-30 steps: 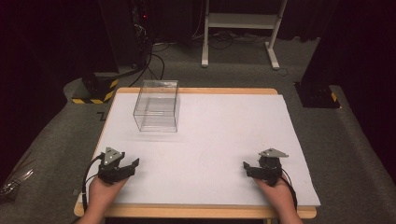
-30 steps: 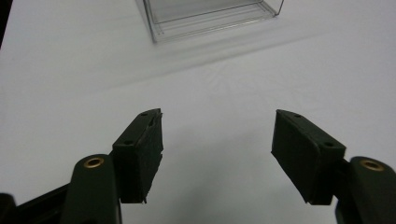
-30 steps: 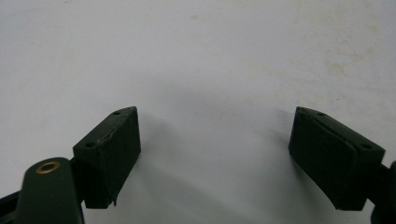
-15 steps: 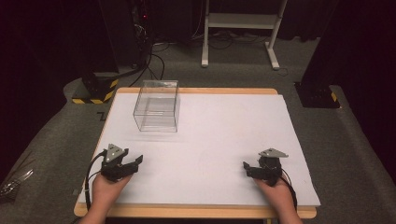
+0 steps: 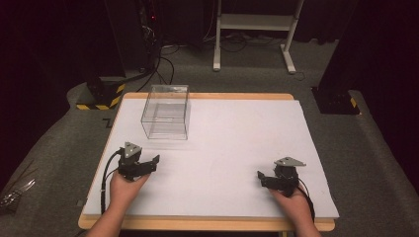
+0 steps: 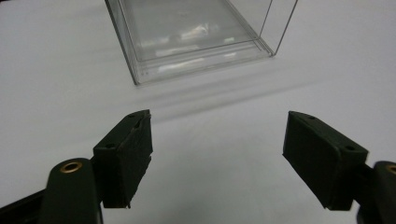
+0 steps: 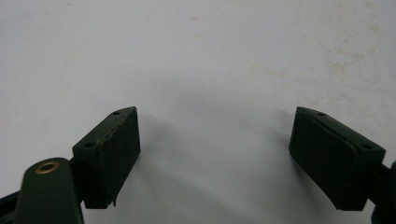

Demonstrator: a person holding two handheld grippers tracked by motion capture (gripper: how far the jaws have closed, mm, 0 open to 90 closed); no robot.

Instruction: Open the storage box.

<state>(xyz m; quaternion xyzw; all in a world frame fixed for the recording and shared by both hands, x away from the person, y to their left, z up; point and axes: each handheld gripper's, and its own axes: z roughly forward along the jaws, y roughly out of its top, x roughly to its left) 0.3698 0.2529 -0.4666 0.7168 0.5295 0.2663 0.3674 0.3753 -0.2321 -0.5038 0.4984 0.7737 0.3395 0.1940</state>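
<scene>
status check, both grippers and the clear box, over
Left gripper jaws just opened, nothing between them, aimed at clear box. Right gripper open, empty, low over white table. Box stands upright, untouched. Path clear.

1 clear box (image 5: 166, 112), far left on table (image 5: 237, 148). 2 grippers: left gripper (image 5: 150, 164) near left, right gripper (image 5: 263, 176) near right. 2 hands. 1 white stand (image 5: 254, 22) far, behind table.

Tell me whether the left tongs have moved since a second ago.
Yes. The left tongs have slid forward toward the clear box. Their jaws have just been opening, with nothing between them.
</scene>
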